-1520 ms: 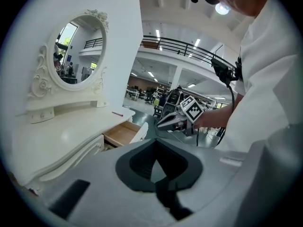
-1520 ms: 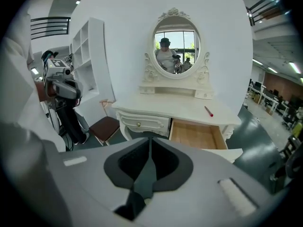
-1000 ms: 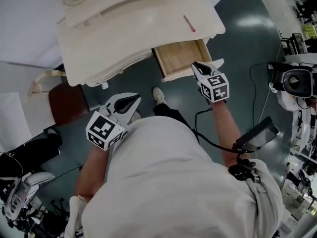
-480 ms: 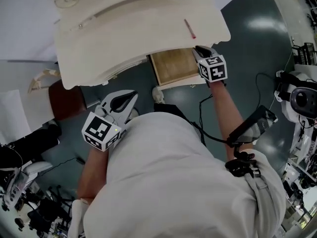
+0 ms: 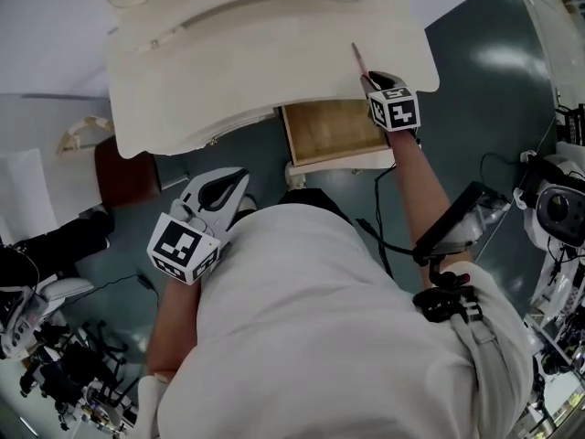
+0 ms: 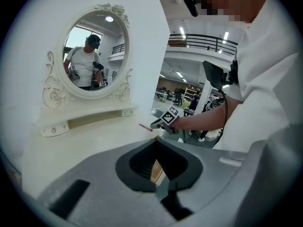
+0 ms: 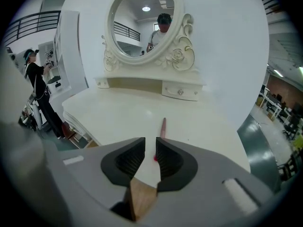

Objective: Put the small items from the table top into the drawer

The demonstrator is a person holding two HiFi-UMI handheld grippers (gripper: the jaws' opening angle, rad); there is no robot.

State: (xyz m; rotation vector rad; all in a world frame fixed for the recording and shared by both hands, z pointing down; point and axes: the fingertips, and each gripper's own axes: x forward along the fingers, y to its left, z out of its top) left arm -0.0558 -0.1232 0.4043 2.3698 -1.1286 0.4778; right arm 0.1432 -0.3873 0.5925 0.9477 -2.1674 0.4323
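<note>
One stick (image 5: pixel 357 59), thin and red, is seen on the counter (image 5: pixel 256 62), and no other small item can be made out there. One drawer (image 5: pixel 334 131) is pulled out beneath the counter's front edge, and its wooden bottom is shown bare. Two grippers are counted. One oval mirror (image 7: pixel 144 20) is set upright at the back of the counter, with a low shelf below it.

A brown seat (image 5: pixel 123 186) is tucked under the counter's left part. The back of the drawer is covered by the counter's overhanging edge in the head view, and much of the floor is hidden by the person's white shirt. A second person (image 7: pixel 38 93) is seen standing well off to the left of the counter.

The right gripper (image 5: pixel 373 80) is held over the counter's front right part, above the drawer. Its fingers (image 7: pixel 135 157) are kept narrowly apart, and nothing is clamped by them. The stick's near end is seen in line with the gap between them, just beyond the tips, while the rest of the stick is pointed away toward the mirror.

The left gripper (image 5: pixel 236 177) is held low and well apart from the counter, near the person's body. Its fingers are closed together at the tips, with nothing held.
</note>
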